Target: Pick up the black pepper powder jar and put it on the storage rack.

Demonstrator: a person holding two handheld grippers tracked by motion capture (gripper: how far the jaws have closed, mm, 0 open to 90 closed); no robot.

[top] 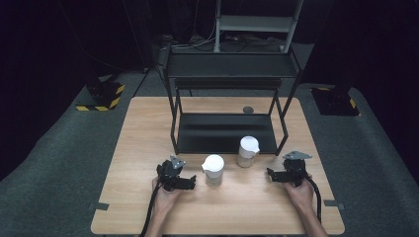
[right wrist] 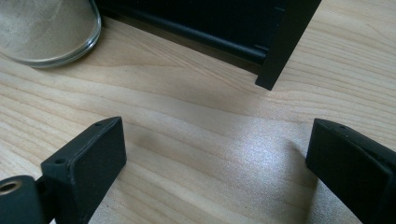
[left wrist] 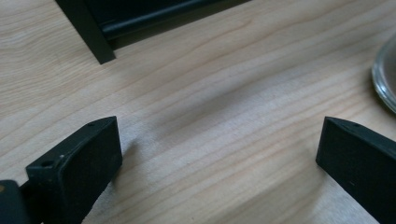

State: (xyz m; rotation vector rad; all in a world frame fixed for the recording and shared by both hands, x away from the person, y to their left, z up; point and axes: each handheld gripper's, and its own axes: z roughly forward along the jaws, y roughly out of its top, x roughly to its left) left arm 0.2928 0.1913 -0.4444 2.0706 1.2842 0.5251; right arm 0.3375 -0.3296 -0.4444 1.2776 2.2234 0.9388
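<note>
High view: a wooden bench (top: pixel 138 148) is seen, with a black shelf rack (top: pixel 227 98) standing on its far half. Two glass jars with white lids are set in front of the rack: the near jar (top: pixel 213 170) at the bench centre, the far jar (top: pixel 247 151) just beyond it at 1 o'clock, close to the rack's lower shelf. The left gripper (top: pixel 190 182) is held low over the bench at 9 o'clock of the near jar, just beside it and apart from it. The right gripper (top: pixel 270 173) is held at 4 o'clock of the far jar, near but apart.

Left gripper view: the left gripper (left wrist: pixel 219 154) is seen with its fingers (left wrist: pixel 88 158) spread wide, bare wood between them. The glass base of a jar (left wrist: pixel 385 74) is cut off at 3 o'clock. A rack leg (left wrist: pixel 91 32) is seen at 11 o'clock.

Right gripper view: the right gripper (right wrist: pixel 215 158) is seen with fingers (right wrist: pixel 93 154) spread wide, nothing held. A jar base (right wrist: pixel 51 28) with pale powder is noted at 11 o'clock, and a rack leg (right wrist: pixel 285 42) at 1 o'clock.
</note>
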